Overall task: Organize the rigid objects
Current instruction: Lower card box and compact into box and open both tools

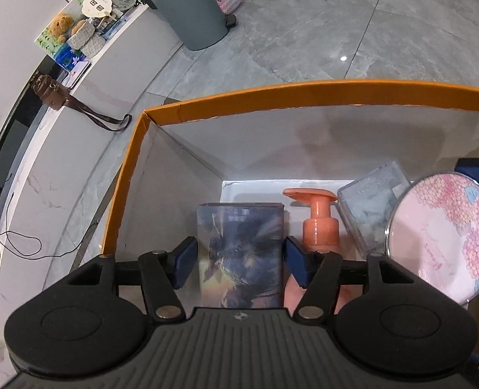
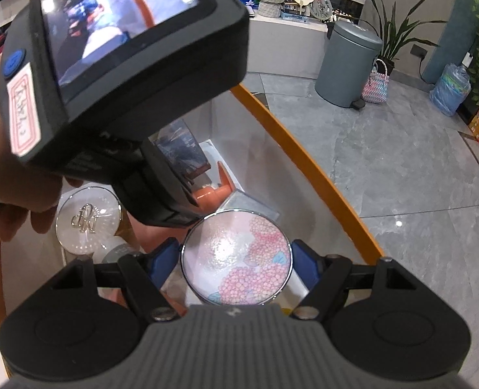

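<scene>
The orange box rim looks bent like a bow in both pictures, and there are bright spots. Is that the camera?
Yes. Left wrist view: the fisheye lens bows the box rim and floor seams; a lamp glints on the floor. Right wrist view: the rim curves too, glare whitens the round floral tin, and the other gripper's screen, close to the lens, looks soft.

Both wrist views close, steeply downward into orange-rimmed box (image 1: 226,102); shared: floral round tin (image 2: 237,257).
</scene>
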Demonstrator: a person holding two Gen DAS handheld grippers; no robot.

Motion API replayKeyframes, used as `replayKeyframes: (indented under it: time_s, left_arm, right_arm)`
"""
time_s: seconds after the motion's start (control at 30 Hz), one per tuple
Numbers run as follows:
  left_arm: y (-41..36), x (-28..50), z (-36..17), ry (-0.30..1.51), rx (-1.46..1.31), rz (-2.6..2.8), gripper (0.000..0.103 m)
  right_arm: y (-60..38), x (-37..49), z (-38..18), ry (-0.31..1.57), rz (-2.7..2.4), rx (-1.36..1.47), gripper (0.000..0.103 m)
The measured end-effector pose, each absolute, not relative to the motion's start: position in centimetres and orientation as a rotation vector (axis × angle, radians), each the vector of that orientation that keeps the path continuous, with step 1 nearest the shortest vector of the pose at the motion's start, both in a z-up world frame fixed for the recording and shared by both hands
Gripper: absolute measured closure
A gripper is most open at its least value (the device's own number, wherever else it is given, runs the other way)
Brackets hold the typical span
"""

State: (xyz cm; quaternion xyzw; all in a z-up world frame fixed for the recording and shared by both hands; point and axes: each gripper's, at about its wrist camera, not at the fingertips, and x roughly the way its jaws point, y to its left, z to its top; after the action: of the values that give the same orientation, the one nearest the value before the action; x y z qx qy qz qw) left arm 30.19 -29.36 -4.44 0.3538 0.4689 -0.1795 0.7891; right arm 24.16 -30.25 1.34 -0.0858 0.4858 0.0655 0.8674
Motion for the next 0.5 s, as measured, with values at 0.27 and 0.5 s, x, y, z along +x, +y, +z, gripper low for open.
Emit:
replayKeyframes:
  time_s: [0.27,0.5]
  left_arm:
    - [-29.1,29.5,-2.7,0.989,0.715,-0.391,0.027]
    - [-28.5,28.4,-1.0,0.971,0.696,-0.388,0.026]
  right_arm:
    - [-30.0,23.8,2.0,0.983,0.093,-0.180,0.022]
    - [-29.9,23.1,2.8,0.972,0.083,-0.180,0.022]
